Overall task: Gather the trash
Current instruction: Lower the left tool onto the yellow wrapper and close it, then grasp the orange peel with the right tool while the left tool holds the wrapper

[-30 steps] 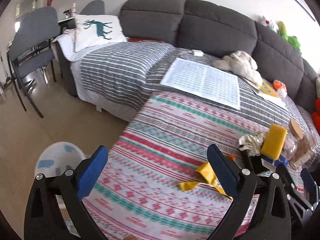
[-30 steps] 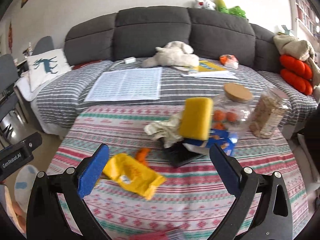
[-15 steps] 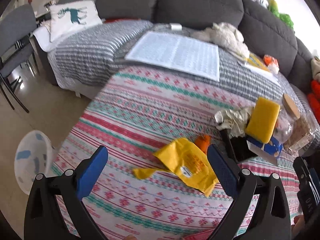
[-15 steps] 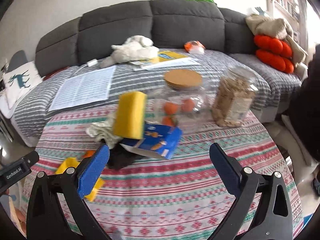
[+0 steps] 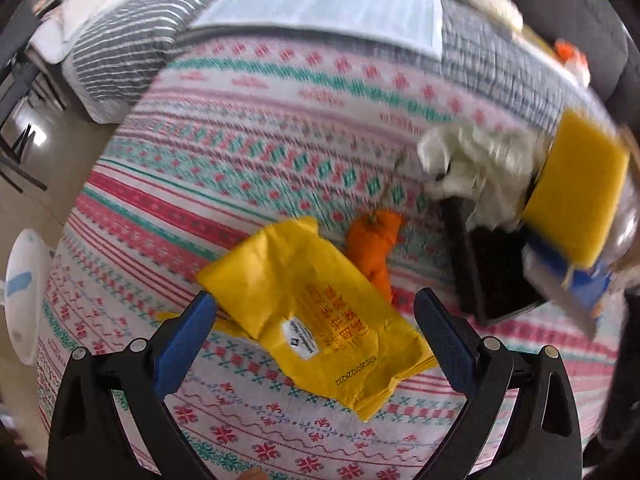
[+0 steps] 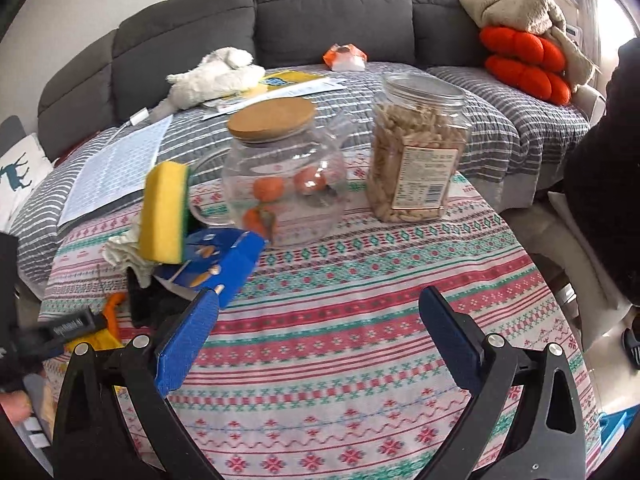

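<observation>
Left gripper (image 5: 316,316) spread wide above yellow bag (image 5: 316,320) on patterned tablecloth (image 5: 240,140). Right gripper (image 6: 318,320) spread wide, empty, facing jars (image 6: 284,184).

The lidded jar (image 6: 282,184) stands on the worktop (image 6: 360,300). Right of the jar stands the snack container (image 6: 418,152), near it but apart. Left of the jar the sponge (image 6: 164,212) stands on edge, leaning over a flattened carton (image 6: 216,264), with a crumpled tissue (image 6: 124,254) behind it and a tray (image 5: 492,272) beneath. Further left of the jar lie the peel (image 5: 374,246) and, just beside it, the mailer bag (image 5: 316,316). Behind the jar is the sofa (image 6: 320,12).
</observation>
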Demonstrator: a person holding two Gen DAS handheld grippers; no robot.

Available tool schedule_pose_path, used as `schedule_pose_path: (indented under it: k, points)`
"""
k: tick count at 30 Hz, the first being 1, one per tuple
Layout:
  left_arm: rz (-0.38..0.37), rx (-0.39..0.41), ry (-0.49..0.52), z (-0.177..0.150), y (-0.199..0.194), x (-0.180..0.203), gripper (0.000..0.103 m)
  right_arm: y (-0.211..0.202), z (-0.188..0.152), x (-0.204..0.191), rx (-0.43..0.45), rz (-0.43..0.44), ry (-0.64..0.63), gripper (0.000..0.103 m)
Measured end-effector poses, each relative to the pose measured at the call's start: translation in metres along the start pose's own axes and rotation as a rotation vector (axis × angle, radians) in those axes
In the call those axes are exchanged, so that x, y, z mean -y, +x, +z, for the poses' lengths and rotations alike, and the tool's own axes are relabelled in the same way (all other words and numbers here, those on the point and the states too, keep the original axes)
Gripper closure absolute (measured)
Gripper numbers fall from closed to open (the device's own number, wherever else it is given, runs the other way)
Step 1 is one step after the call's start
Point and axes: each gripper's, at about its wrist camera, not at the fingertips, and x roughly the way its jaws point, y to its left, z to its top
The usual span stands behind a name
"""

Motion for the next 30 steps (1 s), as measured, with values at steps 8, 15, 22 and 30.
schedule_pose_path:
  k: [8, 15, 22, 30]
  points:
    - [-0.109, -0.064, 0.033, -0.013, 0.011, -0.012, 0.025, 0.0, -0.001, -0.005, -0.026, 0.052, -0.002, 0.007]
    - [-0.247, -0.07, 0.049, -0.021, -0.008, -0.031, 0.036, -0.005, -0.01, -0.02, -0.054, 0.108, -0.05, 0.007]
    - [-0.254, -0.006, 0.102, -0.023, -0.037, -0.037, 0.034, -0.008, -0.019, -0.024, -0.085, 0.134, -0.045, 0.007]
    - [-0.224, 0.065, 0.137, -0.031, -0.059, -0.051, 0.058, -0.01, -0.019, -0.036, -0.092, 0.17, -0.068, 0.007]
